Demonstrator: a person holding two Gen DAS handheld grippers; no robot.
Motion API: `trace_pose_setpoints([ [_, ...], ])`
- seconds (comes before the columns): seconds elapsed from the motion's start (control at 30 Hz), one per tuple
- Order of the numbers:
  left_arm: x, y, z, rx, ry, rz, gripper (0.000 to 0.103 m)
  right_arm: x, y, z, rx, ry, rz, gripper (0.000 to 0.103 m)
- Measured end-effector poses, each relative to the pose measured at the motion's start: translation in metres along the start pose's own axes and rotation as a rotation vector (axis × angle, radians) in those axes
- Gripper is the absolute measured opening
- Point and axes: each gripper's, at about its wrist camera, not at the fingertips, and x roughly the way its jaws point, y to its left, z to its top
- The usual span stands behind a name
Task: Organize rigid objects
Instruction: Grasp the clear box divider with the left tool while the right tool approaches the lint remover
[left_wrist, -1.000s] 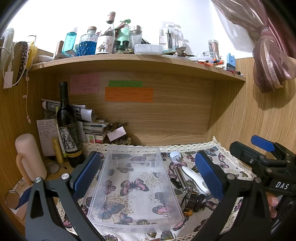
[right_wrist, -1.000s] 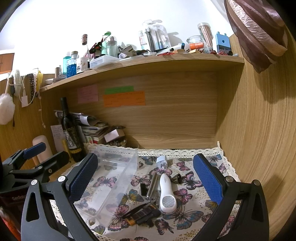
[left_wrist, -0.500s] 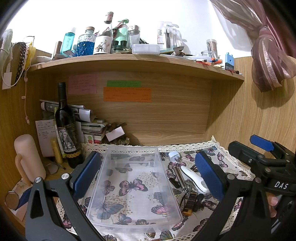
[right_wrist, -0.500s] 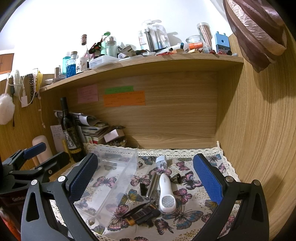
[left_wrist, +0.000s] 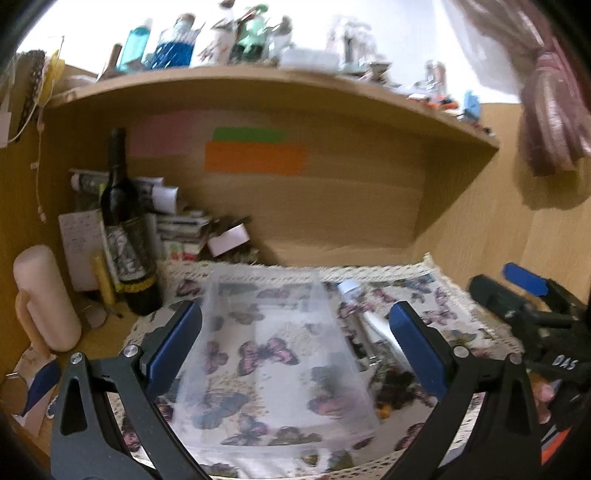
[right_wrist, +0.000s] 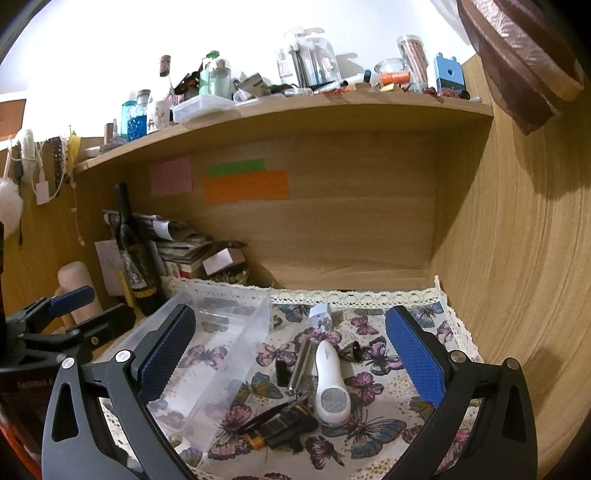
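A clear plastic bin (left_wrist: 273, 354) lies empty on the butterfly cloth (right_wrist: 373, 424); it also shows in the right wrist view (right_wrist: 221, 354). Right of it lie a white handheld device (right_wrist: 330, 384), a silver tube (right_wrist: 301, 365), a white plug (right_wrist: 319, 314), a small black piece (right_wrist: 282, 371) and dark tools (right_wrist: 280, 424). My left gripper (left_wrist: 295, 350) is open and empty, hovering over the bin. My right gripper (right_wrist: 290, 354) is open and empty above the loose objects. The left view is blurred.
A wine bottle (right_wrist: 135, 254) stands at the back left beside stacked papers (right_wrist: 184, 247) and a pink cylinder (left_wrist: 44, 295). A cluttered shelf (right_wrist: 295, 107) runs overhead. Wooden walls close the back and the right side (right_wrist: 517, 258).
My left gripper has shifted slightly, leaving its view blurred with the scene a little lower. The right gripper and the objects have not visibly moved.
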Motion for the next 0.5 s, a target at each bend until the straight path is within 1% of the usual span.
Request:
trace_pose_setpoints([
  [0.03, 0.003, 0.003, 0.000, 0.000, 0.012, 0.009, 0.102, 0.003, -0.001, -0.001, 0.001, 0.007, -0.004, 0.103],
  [0.07, 0.008, 0.008, -0.001, 0.001, 0.029, 0.022, 0.098, 0.005, -0.002, -0.001, 0.002, 0.013, -0.007, 0.103],
  [0.1, 0.012, 0.013, -0.001, 0.000, 0.048, 0.036, 0.089, 0.008, -0.003, -0.002, 0.005, 0.020, -0.011, 0.103],
  [0.13, 0.015, 0.017, -0.002, 0.001, 0.064, 0.049, 0.085, 0.012, -0.006, -0.003, 0.010, 0.032, -0.015, 0.103],
  [0.23, 0.030, 0.034, -0.002, -0.010, 0.122, 0.074, 0.081, 0.023, -0.012, -0.007, 0.017, 0.060, -0.030, 0.103],
  [0.3, 0.037, 0.045, -0.004, -0.014, 0.148, 0.094, 0.072, 0.031, -0.017, -0.010, 0.015, 0.086, -0.045, 0.103],
  [0.33, 0.041, 0.050, -0.004, -0.014, 0.165, 0.102, 0.070, 0.035, -0.019, -0.012, 0.014, 0.099, -0.054, 0.103],
  [0.4, 0.050, 0.060, -0.005, -0.015, 0.217, 0.097, 0.056, 0.044, -0.025, -0.016, 0.012, 0.122, -0.066, 0.103],
  [0.5, 0.066, 0.075, -0.008, -0.026, 0.294, 0.096, 0.052, 0.056, -0.034, -0.020, 0.013, 0.164, -0.087, 0.103],
])
